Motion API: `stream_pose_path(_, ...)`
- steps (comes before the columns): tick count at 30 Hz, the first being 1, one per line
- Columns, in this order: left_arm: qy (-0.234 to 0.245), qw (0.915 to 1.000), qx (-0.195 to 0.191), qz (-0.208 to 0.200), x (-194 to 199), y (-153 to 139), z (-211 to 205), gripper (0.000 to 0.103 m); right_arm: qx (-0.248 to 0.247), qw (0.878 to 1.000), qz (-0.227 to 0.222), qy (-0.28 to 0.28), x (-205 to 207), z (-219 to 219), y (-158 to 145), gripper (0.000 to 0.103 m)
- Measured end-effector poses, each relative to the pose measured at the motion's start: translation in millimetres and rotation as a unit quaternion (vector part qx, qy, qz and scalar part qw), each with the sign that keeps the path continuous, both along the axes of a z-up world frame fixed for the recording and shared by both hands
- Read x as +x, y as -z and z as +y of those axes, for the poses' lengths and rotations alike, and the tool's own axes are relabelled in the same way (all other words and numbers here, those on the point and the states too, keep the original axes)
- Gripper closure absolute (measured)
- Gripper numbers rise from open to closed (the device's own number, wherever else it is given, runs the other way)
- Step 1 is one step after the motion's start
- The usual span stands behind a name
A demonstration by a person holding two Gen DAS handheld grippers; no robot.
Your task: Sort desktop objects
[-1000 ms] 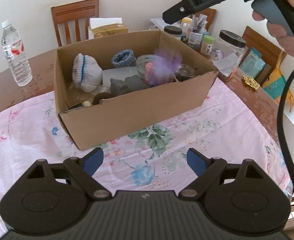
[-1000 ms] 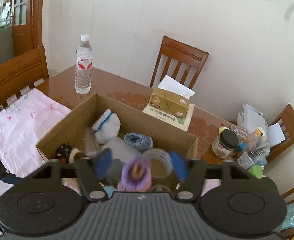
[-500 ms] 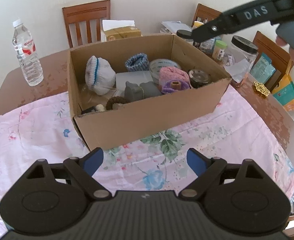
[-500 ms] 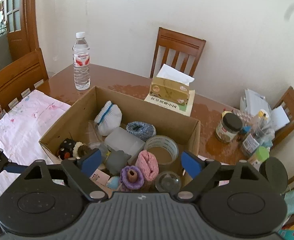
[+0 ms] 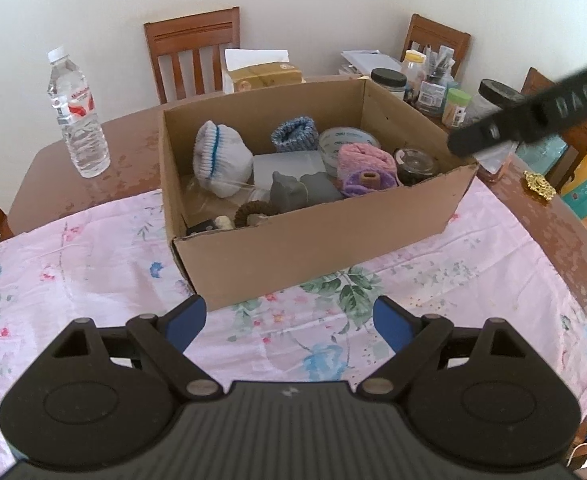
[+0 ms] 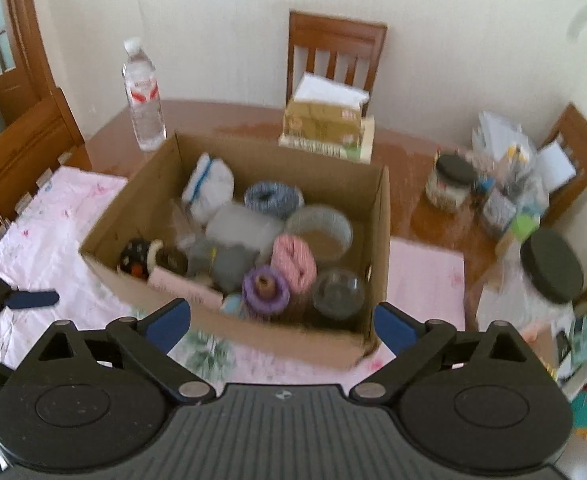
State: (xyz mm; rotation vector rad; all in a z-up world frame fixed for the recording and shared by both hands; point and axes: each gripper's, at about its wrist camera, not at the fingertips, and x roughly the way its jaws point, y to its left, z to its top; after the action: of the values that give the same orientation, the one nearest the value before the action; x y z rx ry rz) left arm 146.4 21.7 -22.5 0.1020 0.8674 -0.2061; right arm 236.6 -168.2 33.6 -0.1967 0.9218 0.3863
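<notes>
An open cardboard box (image 5: 317, 240) (image 6: 293, 340) stands on the floral cloth, filled with several items. A purple spool (image 5: 367, 182) (image 6: 265, 288) lies near its front right, beside a pink rolled cloth (image 5: 363, 158) (image 6: 295, 258), a tape roll (image 5: 343, 140) and a dark-lidded jar (image 5: 415, 164). A white sock ball (image 5: 221, 156) and a grey toy (image 5: 293, 192) lie further left. My left gripper (image 5: 289, 320) hangs open over the cloth in front of the box. My right gripper (image 6: 281, 322) is above the box's near edge, its jaws opening with nothing between them.
A water bottle (image 5: 77, 116) stands on the bare wood at the left. A tissue box (image 5: 263, 72) sits behind the box. Jars and bottles (image 5: 429, 84) crowd the back right corner. Wooden chairs (image 5: 193, 56) ring the table. A gold ornament (image 5: 539, 186) lies at the right.
The right gripper opened wide and dropped the purple spool into the box, then drew back towards the box's near right edge. The left gripper kept its place, still open.
</notes>
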Motion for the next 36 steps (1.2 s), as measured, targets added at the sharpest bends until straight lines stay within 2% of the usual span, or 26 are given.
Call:
stream_pose_path(9,-0.008,0.9999,0.007,-0.004,-8.9,-2.8,-5.0,0.012,0.008,0.997,0.068,0.045,-19.6,-6.6,35.0,0.003)
stream_pose_path(17,-0.032,0.9989,0.034,-0.010,-17.2,-5.2,-10.9,0.012,0.016,0.992,0.095,0.080,-43.9,-3.1,56.6,0.003)
stream_pose_path(23,-0.059,0.9980,0.022,-0.005,-23.5,-14.9,-8.4,0.012,0.022,0.989,0.111,0.092,-63.3,-0.8,60.1,0.003)
stream_pose_path(30,-0.087,0.9959,0.012,0.020,-28.9,-33.3,-5.3,0.012,0.020,0.992,0.090,0.091,-78.1,-0.3,44.7,0.003)
stream_pose_path(36,-0.103,0.9940,-0.015,0.032,-30.3,-43.0,-0.3,0.012,0.023,0.994,0.063,0.091,-83.5,-1.3,28.2,0.000)
